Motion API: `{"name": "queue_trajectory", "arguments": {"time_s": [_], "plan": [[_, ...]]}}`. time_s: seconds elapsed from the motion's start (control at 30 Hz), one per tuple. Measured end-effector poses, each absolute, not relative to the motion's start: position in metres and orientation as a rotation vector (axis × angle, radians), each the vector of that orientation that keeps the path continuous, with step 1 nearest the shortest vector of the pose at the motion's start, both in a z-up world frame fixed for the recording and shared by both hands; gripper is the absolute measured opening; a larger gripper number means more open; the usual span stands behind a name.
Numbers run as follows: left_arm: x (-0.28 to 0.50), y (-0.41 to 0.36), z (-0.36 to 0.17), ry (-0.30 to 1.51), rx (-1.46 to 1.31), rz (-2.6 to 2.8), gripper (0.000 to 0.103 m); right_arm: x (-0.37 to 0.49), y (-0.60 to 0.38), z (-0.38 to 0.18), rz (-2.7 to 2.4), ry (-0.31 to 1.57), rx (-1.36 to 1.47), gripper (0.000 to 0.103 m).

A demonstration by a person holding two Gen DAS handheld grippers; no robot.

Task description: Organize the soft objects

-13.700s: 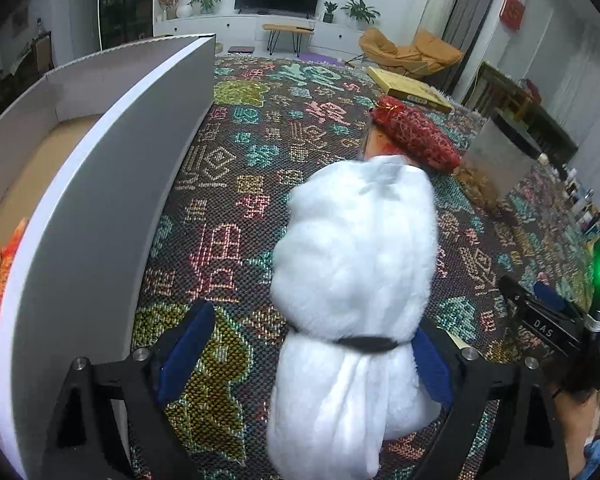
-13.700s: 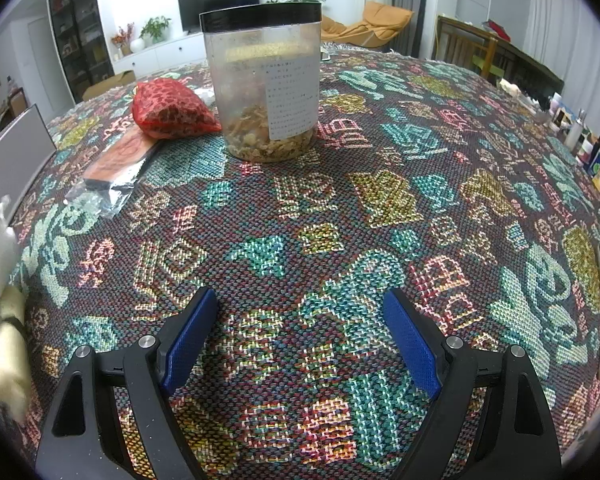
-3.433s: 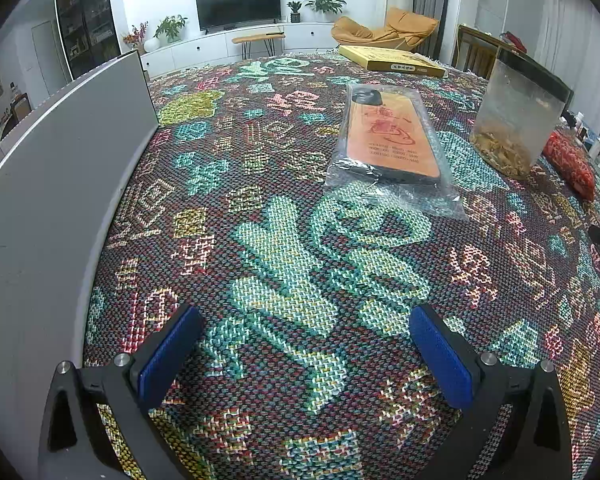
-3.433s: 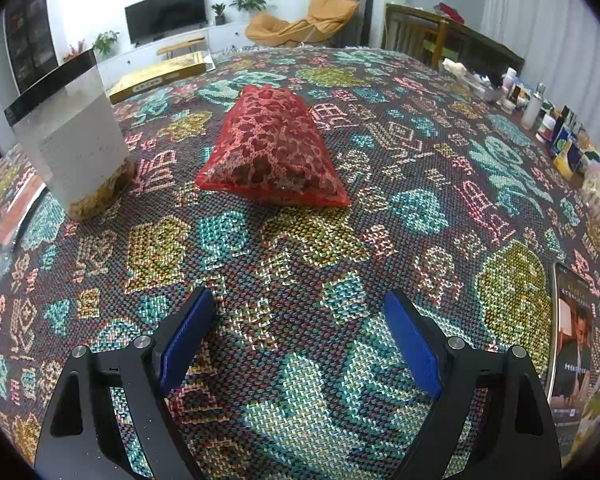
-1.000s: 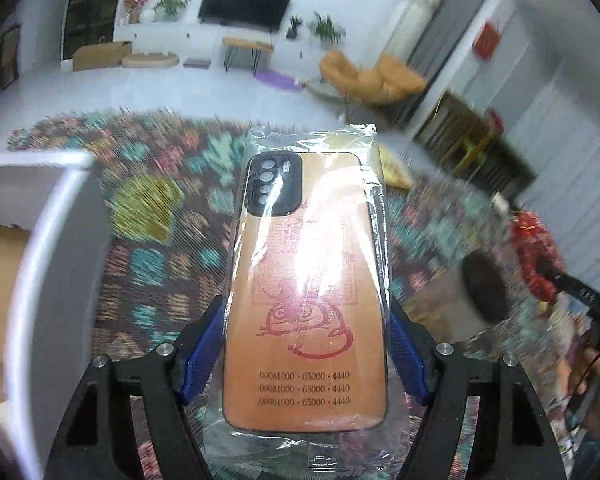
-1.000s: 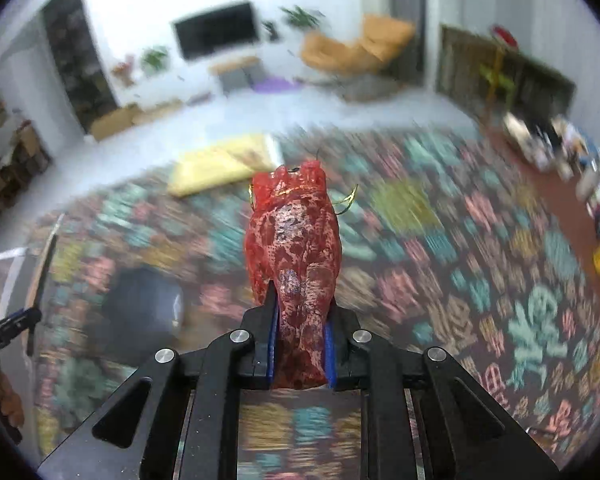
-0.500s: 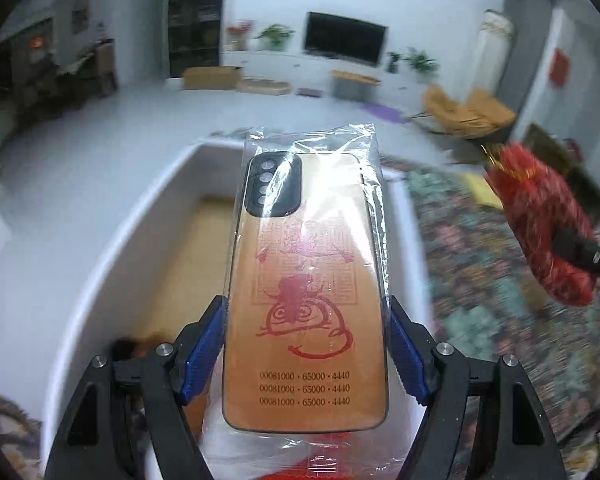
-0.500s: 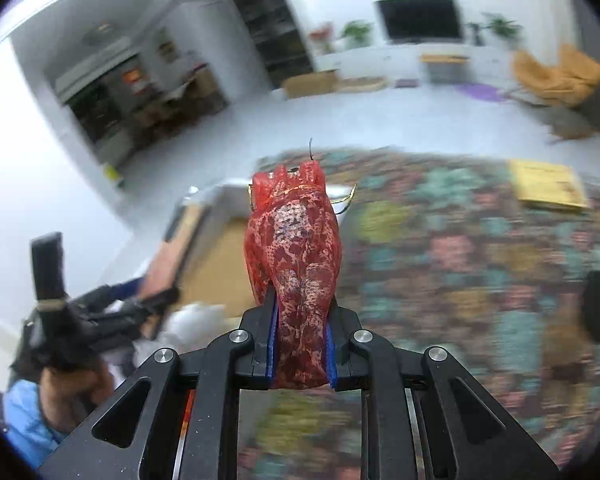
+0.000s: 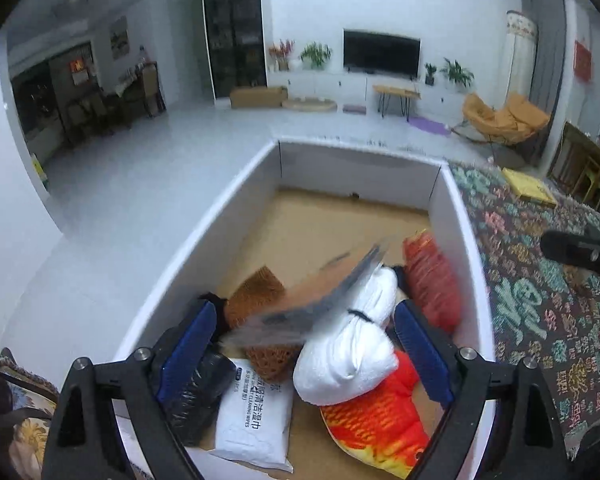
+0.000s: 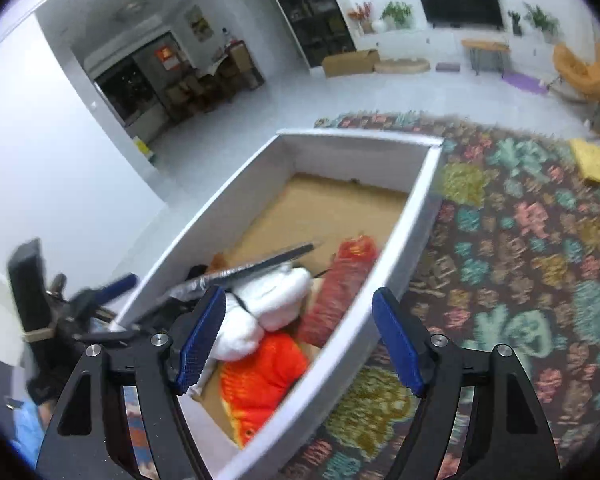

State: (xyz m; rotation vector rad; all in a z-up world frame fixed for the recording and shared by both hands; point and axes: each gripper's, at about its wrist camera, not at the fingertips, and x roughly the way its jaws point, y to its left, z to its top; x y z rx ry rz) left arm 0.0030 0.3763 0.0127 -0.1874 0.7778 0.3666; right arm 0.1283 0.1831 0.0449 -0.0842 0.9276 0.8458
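The white box is taken as the landmark; it stands at the edge of the patterned cloth, and everything sorted so far is gathered at its near end, while its far end shows bare cardboard floor.

Inside the box, against the wall nearest the cloth, the red pouch is seen, blurred, apparently just dropping in. Beside it, toward the middle of the box, the white plush lies over the orange fish toy. Above the plush, the bagged phone case is caught tilted and smeared, seemingly in mid-fall and not yet settled. Toward the opposite wall, a brown pad, a wipes packet and a black bundle are packed together.

The left gripper is held over the near end of the box; its jaws are opening, and the case is no longer pressed by them. The right gripper is held over the wall nearest the cloth; its jaws are opening too, with nothing gripped.

The release is best finished with both pairs of jaws spread fully before either tool is lifted, so that the plastic wrap is not snagged. The case may come to rest propped on the plush.
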Motion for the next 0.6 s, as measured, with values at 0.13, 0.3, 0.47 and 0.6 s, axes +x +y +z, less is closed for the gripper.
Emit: {"name": "queue_trajectory", "arguments": {"time_s": [0.13, 0.3, 0.47, 0.6], "plan": [[-0.005, 0.372, 0.036, 0.742, -0.218, 0.428, 0.103, 0.109, 0.179, 0.058, 0.811, 0.885, -0.165, 0.079], [-0.018, 0.366, 0.037, 0.777, -0.24, 0.527, 0.103, 0.08, 0.181, 0.059, 0.778, 0.864, -0.247, 0.079], [-0.034, 0.357, 0.041, 0.753, -0.221, 0.6, 0.103, 0.064, 0.185, 0.052, 0.735, 0.888, -0.317, 0.079], [-0.044, 0.357, 0.047, 0.742, -0.196, 0.671, 0.103, 0.054, 0.192, 0.049, 0.702, 0.9, -0.354, 0.079]]}}
